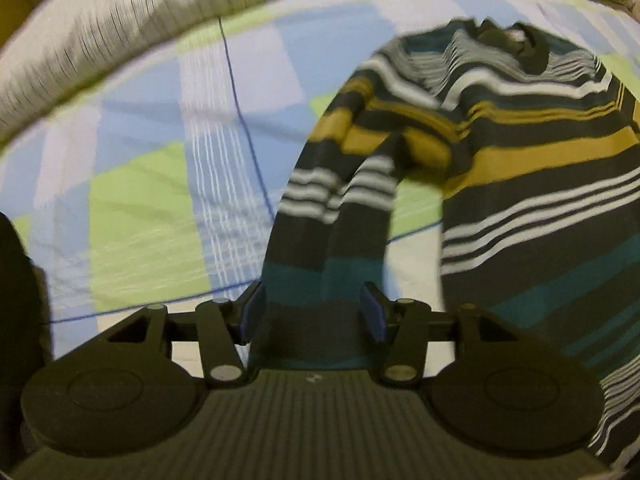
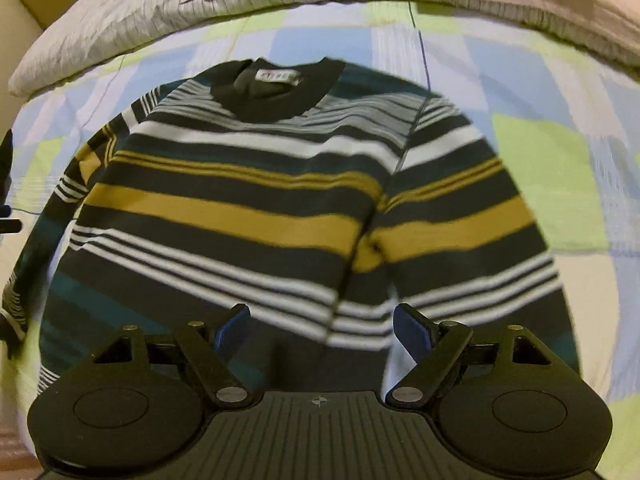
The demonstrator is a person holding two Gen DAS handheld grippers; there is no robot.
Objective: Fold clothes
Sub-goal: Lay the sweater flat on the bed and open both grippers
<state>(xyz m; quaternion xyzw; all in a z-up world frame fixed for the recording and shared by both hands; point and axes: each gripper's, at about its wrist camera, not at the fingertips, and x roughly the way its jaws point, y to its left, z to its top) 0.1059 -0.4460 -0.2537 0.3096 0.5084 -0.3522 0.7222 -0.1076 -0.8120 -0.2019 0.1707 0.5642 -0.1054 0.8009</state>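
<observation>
The long-sleeved knitted sweater [image 2: 240, 216], striped in dark grey, white, mustard and teal, is spread front-up on a bed cover [image 2: 560, 152] checked in pale blue, green and white, its collar pointing away from both cameras and its long axis running from the hem near the tongs to the collar beyond. The sleeve [image 1: 320, 240] on the left side is drawn between the blue pads of the left gripper [image 1: 312, 316], whose jaws are set narrowly about the cloth, though true pinching cannot be told. The right gripper [image 2: 322, 330] is held wide apart above the hem, nothing between its pads. A grey-white pillow [image 2: 120, 40] is seen beyond the collar.
</observation>
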